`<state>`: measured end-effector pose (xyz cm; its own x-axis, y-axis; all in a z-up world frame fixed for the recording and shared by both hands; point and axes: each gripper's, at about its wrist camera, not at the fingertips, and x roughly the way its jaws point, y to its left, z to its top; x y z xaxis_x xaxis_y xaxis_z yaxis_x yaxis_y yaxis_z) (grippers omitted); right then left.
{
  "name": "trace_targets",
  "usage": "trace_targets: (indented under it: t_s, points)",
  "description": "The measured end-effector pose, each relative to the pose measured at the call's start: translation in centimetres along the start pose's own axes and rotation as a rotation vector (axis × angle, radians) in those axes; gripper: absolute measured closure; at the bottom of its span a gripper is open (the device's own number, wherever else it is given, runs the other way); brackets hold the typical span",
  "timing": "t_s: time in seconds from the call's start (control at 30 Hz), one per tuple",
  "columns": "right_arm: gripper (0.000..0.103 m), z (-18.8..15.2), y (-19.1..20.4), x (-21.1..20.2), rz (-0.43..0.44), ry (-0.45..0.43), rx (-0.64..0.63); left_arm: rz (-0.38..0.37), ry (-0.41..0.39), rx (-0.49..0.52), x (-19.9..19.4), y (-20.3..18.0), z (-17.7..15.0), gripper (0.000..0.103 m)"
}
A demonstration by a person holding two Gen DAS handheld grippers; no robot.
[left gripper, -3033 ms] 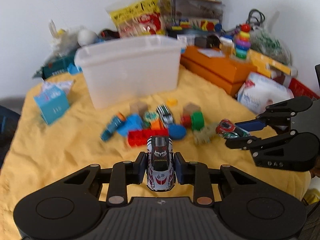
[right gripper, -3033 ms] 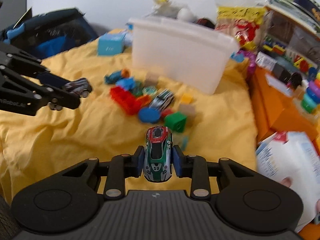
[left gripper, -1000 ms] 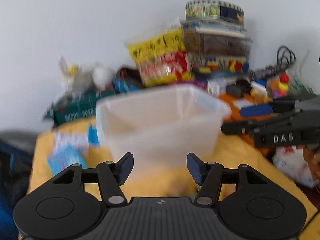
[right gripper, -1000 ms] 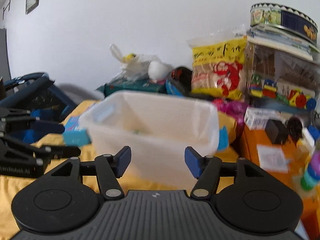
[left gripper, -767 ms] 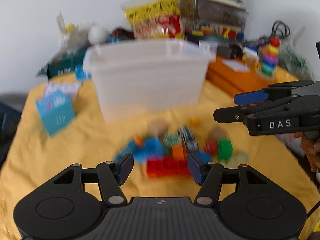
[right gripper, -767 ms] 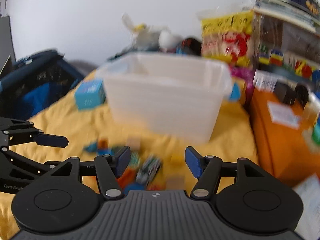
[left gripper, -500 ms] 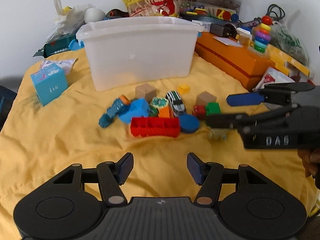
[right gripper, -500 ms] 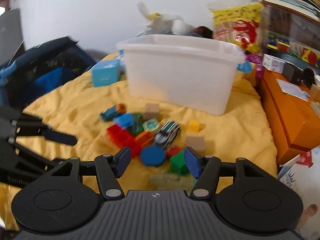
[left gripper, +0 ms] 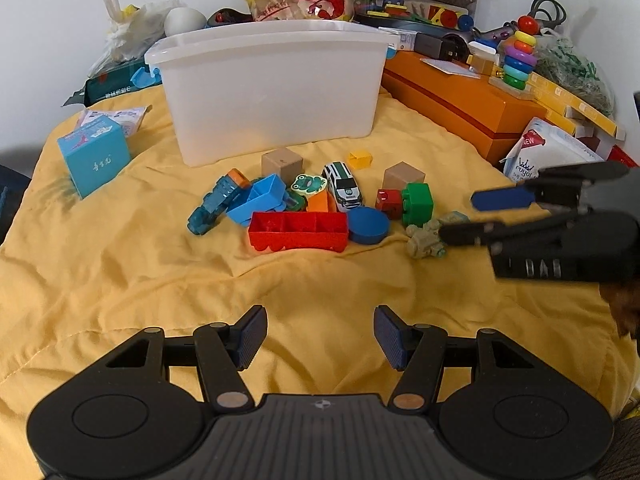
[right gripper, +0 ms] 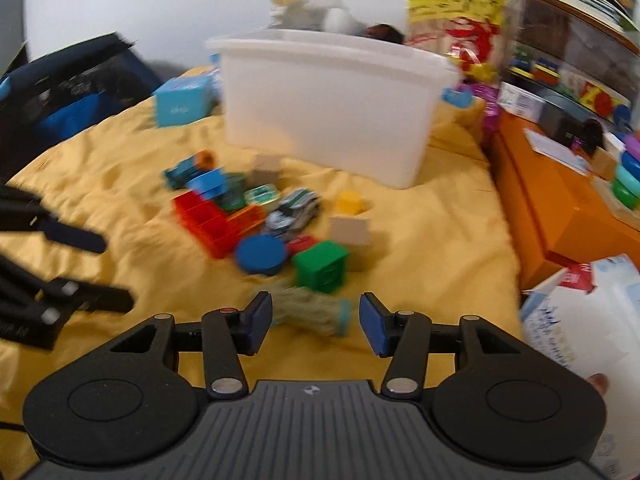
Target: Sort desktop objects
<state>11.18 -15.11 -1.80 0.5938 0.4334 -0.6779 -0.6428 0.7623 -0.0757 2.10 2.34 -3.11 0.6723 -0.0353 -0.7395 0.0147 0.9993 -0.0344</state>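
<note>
Both claws are coming back down from the white bin point(left gripper: 272, 92) with nothing in them: the two toy cars they were carrying three seconds ago are gone from the fingers, presumably dropped inside, though the bin's inside is not showing now. That is putting two pieces away and leaving the rest of the heap waiting on the yellow cloth point(left gripper: 120, 272) over the tabletop. The right claw point(right gripper: 315, 322) is hanging low with its fingers spread wide, and a greenish toy point(right gripper: 310, 310) is lying on the cloth right between the blue pads, looking like the next pick; the view is blurring, so it is probably moving. Just ahead of it are sitting a green block point(right gripper: 322, 266) and a blue disc point(right gripper: 261, 254). The left claw point(left gripper: 320, 336) is hovering farther back, likewise spread and empty, level over bare cloth, with a red tray point(left gripper: 298, 230) and a white-and-green car point(left gripper: 342, 186) well ahead of its tips.
</note>
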Motion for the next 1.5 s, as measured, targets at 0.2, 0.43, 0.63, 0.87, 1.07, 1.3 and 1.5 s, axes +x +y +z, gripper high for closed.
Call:
trace_targets:
  t_s: [0.2,0.43,0.63,0.87,1.07,1.3,1.5]
  points:
    - [0.041,0.1,-1.1,0.8,0.064,0.023,0.000,0.006,-0.018,0.021,0.1,0.0,0.9,0.040]
    - [0.040,-0.2,-1.1,2.3,0.147,0.058,-0.030,0.030,-0.018,-0.031,0.7,1.9,1.6,0.040]
    - [0.045,-0.6,-0.2,1.9,0.154,0.135,-0.072,0.064,-0.041,-0.078,0.8,4.5,3.0,0.040]
    - [0.044,-1.3,1.7,1.1,0.150,0.154,-0.094,0.142,-0.066,0.047,1.9,6.6,5.1,0.040]
    - [0.045,-1.2,2.1,0.7,0.144,0.176,-0.105,0.170,-0.045,0.228,3.8,8.2,6.9,0.040]
    - [0.045,-1.7,2.4,0.4,0.115,0.183,-0.081,0.087,-0.034,0.372,6.1,8.8,8.3,0.040]
    - [0.045,-2.1,2.1,0.4,0.112,0.179,-0.033,-0.019,-0.027,0.255,7.8,9.2,9.5,0.076]
